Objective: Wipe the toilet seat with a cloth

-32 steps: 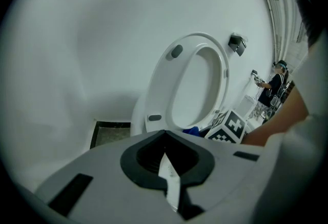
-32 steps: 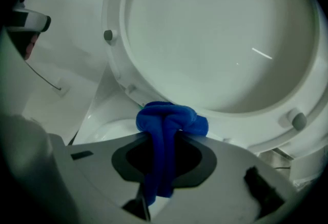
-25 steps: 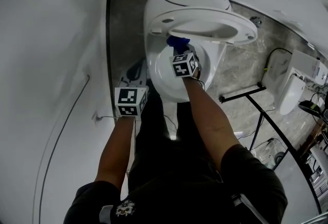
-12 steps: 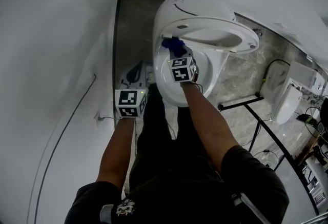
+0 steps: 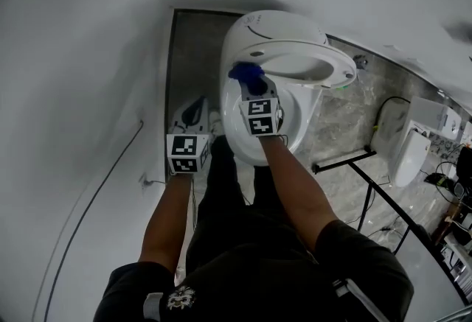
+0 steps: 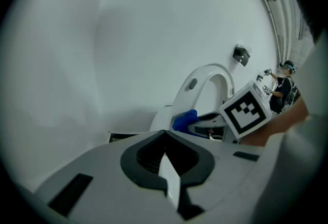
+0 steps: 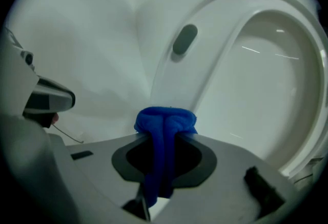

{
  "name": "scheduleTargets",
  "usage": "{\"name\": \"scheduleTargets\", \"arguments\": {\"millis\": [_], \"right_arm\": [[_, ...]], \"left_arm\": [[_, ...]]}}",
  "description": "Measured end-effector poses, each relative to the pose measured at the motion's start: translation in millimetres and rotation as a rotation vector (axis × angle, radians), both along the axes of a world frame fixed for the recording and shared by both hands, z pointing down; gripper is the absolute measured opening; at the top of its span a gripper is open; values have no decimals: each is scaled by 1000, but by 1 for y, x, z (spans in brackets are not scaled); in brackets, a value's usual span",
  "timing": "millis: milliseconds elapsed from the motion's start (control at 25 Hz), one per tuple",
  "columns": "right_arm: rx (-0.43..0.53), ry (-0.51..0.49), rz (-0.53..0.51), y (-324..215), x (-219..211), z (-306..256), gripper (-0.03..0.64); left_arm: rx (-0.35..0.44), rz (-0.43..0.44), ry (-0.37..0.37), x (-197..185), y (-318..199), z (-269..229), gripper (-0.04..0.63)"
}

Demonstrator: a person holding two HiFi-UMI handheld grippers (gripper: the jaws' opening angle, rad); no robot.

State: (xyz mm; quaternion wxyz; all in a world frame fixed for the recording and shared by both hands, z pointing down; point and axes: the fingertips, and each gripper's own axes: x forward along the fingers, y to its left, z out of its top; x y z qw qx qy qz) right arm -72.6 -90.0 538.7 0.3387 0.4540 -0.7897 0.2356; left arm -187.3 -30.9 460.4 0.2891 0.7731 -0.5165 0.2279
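cloth (image 7: 165,118) pinched in right tool (image 7: 165,137), at raised toilet seat (image 7: 210,59).

**Around the edges**

At the left of the head view we see a white wall (image 5: 81,55) with a thin black cable (image 5: 118,166) running down it. At right, the grey marbled floor (image 5: 346,110) carries a black metal frame (image 5: 341,158) and, near it, another white toilet (image 5: 404,158).

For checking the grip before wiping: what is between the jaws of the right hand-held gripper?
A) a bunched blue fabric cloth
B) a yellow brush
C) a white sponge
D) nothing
A: the right hand-held gripper is closed on the bunched blue fabric cloth, which sticks out past its jaws.
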Motion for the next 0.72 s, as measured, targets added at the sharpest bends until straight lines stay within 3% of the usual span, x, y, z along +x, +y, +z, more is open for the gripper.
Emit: {"name": "scheduleTargets", "arguments": {"millis": [360, 720], "right_arm": [[126, -73, 37, -30, 5, -75, 81], [232, -119, 88, -37, 44, -135, 81]], "left_arm": [[32, 65, -21, 21, -7, -16, 9], [82, 100, -28, 48, -24, -40, 9]]}}
